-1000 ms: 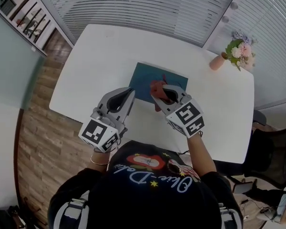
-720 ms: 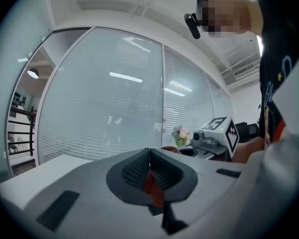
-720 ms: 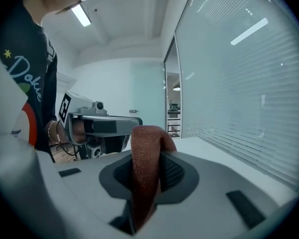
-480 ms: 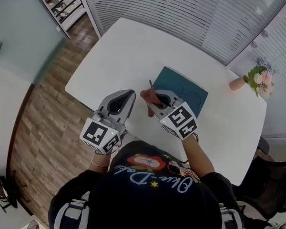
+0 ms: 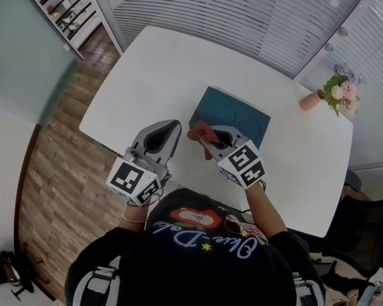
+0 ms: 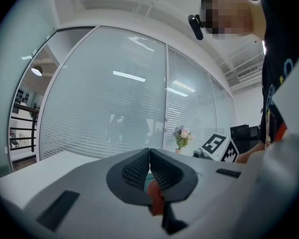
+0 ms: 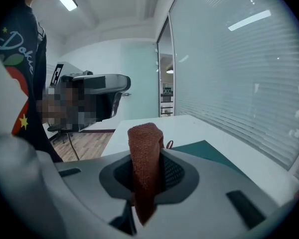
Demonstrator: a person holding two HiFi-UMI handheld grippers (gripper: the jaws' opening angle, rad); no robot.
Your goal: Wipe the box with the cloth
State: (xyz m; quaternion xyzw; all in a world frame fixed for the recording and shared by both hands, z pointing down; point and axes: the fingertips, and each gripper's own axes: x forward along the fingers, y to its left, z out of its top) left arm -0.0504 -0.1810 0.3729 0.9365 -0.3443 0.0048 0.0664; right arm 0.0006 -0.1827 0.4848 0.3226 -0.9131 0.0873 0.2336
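A flat teal box lies on the white table, also seen as a teal slab in the right gripper view. My right gripper is shut on a rust-red cloth, held at the box's near left corner; the cloth stands folded between the jaws. My left gripper hovers just left of it, jaws shut with nothing between them. I cannot tell whether the cloth touches the box.
A pink vase of flowers stands at the table's far right corner. Slatted blinds run behind the table. Wooden floor lies to the left, with shelves at the upper left.
The head view has swung, so the table and box sit differently in frame. The right gripper with the cloth stays at the box's near edge; the left gripper holds its place.
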